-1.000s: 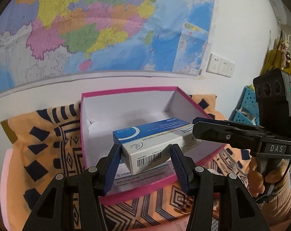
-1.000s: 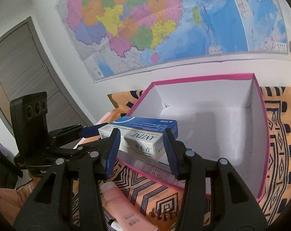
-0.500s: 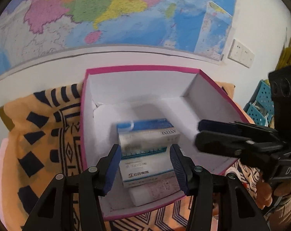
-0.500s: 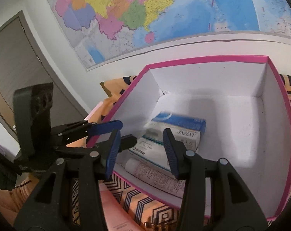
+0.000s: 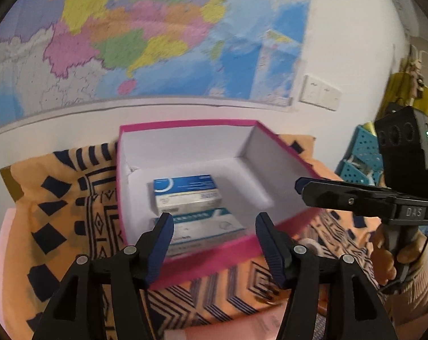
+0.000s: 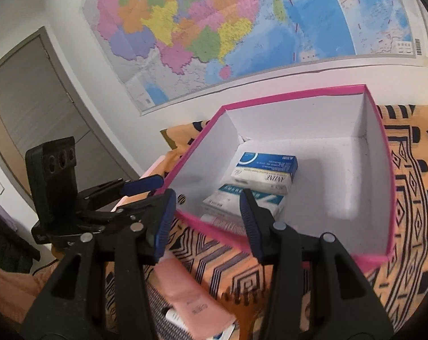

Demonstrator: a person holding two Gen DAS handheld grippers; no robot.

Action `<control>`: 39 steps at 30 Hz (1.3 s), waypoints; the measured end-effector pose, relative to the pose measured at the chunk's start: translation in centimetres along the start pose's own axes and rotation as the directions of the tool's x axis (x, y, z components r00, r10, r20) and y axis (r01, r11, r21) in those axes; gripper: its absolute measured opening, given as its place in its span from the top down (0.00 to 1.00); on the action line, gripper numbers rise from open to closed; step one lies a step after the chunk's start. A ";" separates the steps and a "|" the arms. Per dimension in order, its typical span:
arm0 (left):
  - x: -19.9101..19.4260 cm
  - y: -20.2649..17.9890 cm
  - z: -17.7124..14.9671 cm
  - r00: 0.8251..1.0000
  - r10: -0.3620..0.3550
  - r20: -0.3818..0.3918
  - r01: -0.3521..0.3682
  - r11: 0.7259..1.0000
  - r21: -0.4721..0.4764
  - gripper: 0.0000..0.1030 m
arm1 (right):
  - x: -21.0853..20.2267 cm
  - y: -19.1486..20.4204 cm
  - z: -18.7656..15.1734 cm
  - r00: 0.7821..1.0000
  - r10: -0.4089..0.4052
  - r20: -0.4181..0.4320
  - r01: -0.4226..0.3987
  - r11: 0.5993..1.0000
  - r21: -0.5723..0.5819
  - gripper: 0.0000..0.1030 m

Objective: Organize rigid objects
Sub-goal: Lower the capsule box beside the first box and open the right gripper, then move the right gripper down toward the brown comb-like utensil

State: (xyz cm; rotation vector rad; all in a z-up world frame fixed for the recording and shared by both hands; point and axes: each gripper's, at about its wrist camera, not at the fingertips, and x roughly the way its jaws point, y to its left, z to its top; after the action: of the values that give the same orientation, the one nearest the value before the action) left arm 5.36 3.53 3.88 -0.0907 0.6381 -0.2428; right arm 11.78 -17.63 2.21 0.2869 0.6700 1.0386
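Observation:
A pink box with a white inside stands open on a patterned orange cloth. In it lies a blue and white medicine carton, with a second white and teal carton in front of it and a white tube by the near wall. My left gripper hovers over the box's near rim; its jaws are opening and nothing is between them. My right gripper is open and empty at the box's near corner. Each gripper shows from the side in the other's view, the right gripper and the left gripper.
A pink tube lies on the cloth below the right gripper. A teal perforated basket stands at the right by the wall. A large map hangs behind the box, and a grey door is at the left.
A second ago both grippers held the blue and white carton over the box's front. It now lies inside the box, and both grippers have pulled back; the left jaws stand wider.

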 end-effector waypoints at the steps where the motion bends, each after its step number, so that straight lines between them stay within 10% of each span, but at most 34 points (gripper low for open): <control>1: -0.3 -0.3 -0.2 1.000 -0.013 0.003 0.013 1.000 0.002 0.40 | -0.5 0.1 -0.4 1.000 -0.001 -0.001 0.001 1.000 -0.004 0.53; 30: 0.6 -4.9 -8.6 0.981 -0.111 -0.161 0.105 0.994 -0.041 0.40 | 1.2 -2.3 -12.8 0.952 -0.129 -0.278 0.140 0.990 0.019 0.53; 39: 0.6 -4.3 -9.1 0.980 -0.096 -0.173 0.087 0.994 -0.060 0.40 | 3.4 -1.9 -12.4 0.933 -0.179 -0.311 0.169 0.984 -0.060 0.72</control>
State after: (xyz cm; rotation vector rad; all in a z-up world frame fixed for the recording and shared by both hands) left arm -0.52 -0.83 -3.09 -0.1498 0.8175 -0.3259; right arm 6.42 -16.72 -9.59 0.0286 0.9493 0.9314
